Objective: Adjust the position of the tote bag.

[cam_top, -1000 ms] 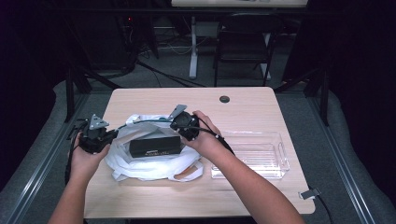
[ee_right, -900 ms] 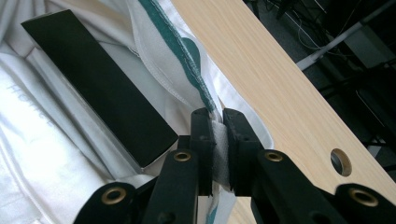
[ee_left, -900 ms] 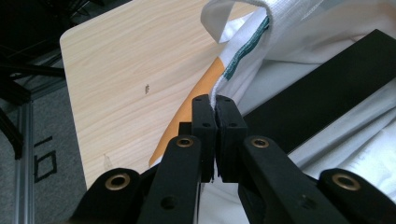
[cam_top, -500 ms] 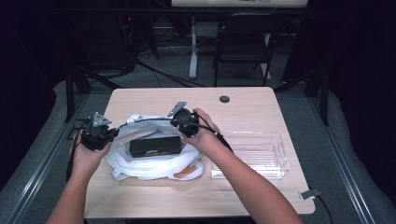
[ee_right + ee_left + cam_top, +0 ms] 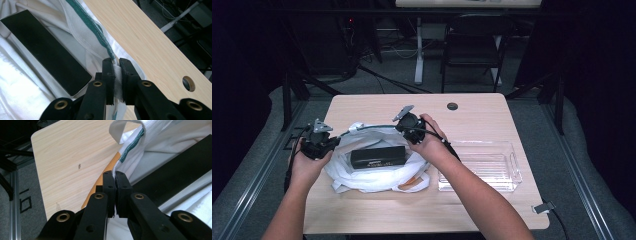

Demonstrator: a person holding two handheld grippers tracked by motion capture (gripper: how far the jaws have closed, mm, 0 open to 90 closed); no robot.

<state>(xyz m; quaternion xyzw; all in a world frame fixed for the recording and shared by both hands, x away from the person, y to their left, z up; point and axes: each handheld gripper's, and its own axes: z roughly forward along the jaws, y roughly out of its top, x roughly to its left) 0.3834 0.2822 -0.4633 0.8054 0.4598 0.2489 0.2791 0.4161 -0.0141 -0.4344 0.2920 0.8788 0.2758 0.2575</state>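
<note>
Two grippers pinch opposite edges of a white woven bag (image 5: 377, 175) lying on the pale wood-grain table (image 5: 482, 115); the left gripper (image 5: 115, 178) is clamped tight on a thin hem of the cloth, the right gripper (image 5: 117, 65) on a thicker fold beside a green stitched stripe. Between them, a flat, long black box (image 5: 378, 156) rests in the bag's open mouth — smooth and matte, its label too small to read. An orange handle (image 5: 411, 184) pokes from under the cloth, mostly covered; a clear plastic tray (image 5: 479, 170) sits just beside the bag.
</note>
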